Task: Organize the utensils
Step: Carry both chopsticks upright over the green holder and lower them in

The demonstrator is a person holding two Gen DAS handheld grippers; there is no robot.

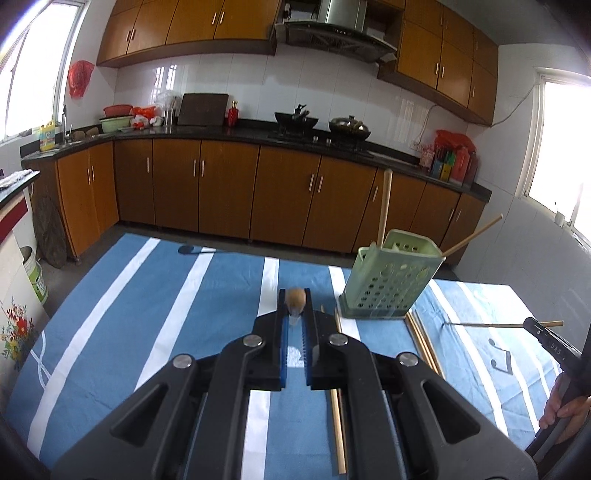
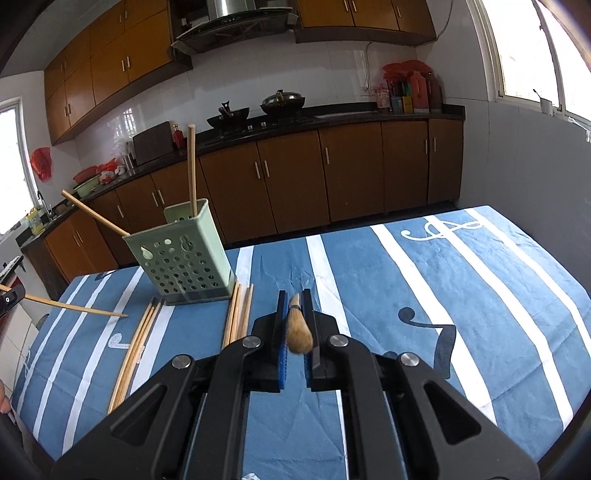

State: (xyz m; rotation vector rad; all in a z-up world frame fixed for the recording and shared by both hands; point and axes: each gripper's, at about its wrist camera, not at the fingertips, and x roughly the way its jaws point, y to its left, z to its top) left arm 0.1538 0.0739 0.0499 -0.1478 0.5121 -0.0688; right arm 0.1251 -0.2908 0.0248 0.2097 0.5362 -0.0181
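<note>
Home kitchen: cabinets [image 1: 207,192], range hood [image 1: 332,33], woks [image 2: 282,100]

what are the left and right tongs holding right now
Left tongs: closed on a single chopstick, seen end-on.
Right tongs: closed on one chopstick too, end toward the camera.

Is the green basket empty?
No, two wooden chopsticks stick up out of the green basket on the table.

Blue, green and wood tones

Blue tablecloth [image 2: 369,258] with white stripes; pale green perforated holder [image 2: 181,254]; tan chopsticks [image 2: 138,345]; brown cabinets [image 2: 288,181].
</note>
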